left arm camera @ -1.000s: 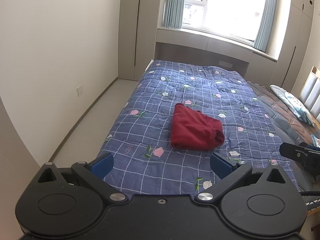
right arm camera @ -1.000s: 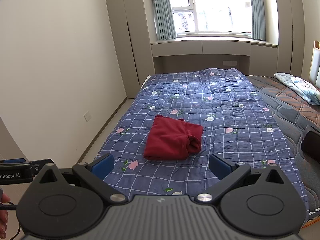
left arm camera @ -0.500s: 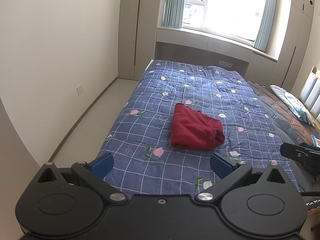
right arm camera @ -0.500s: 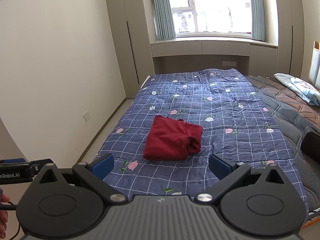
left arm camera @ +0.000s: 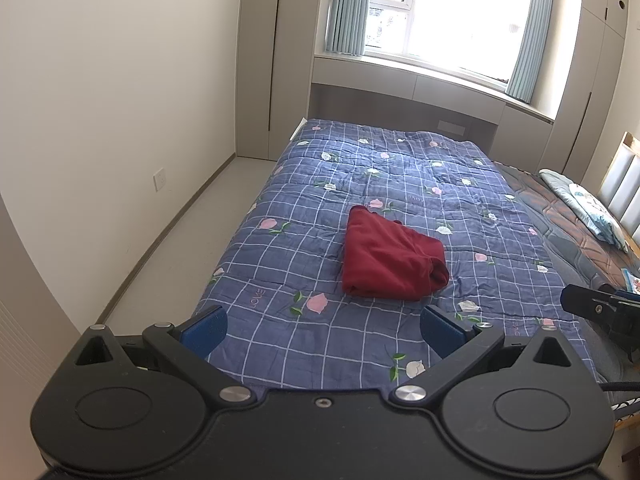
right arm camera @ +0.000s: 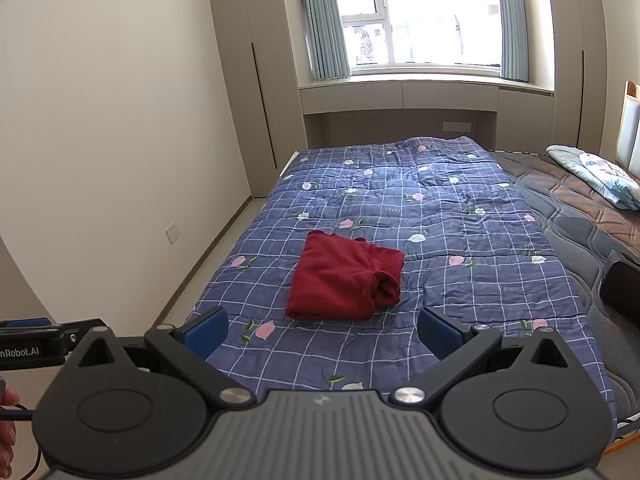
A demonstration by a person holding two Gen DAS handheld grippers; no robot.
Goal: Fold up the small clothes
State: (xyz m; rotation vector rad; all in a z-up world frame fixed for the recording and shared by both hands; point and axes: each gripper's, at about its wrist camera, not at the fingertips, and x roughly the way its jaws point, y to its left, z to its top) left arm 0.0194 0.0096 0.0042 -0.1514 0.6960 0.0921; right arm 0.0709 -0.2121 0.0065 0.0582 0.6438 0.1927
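- At the foot of the bed, nearest the cameras, the left gripper and the right gripper both hang above the quilt's near edge with their blue pads spread wide, grasping nothing.
- Each gripper shows at the margin of the other's view, so the two sit side by side and apart.
- Just beyond the pads lies the blue checked quilt, printed with small flowers and spread fairly flat over the bed.
- On the quilt, near its middle and well short of the far end, rests the red garment, already doubled into a rough rectangle, with one bulky rolled lump at its right near corner.
- It looks like a soft, light knit: it should drape and sag when lifted, neither slip nor break, and a single pinch may catch only the top layer.
- The flat left edge and the near hem look like the cleanest places to take hold; the lumpy corner probably wants smoothing first.
- Farther right, a brown mattress lies bare with a pale pillow on it.
- At the far end stands the bright window with grey-blue curtains.
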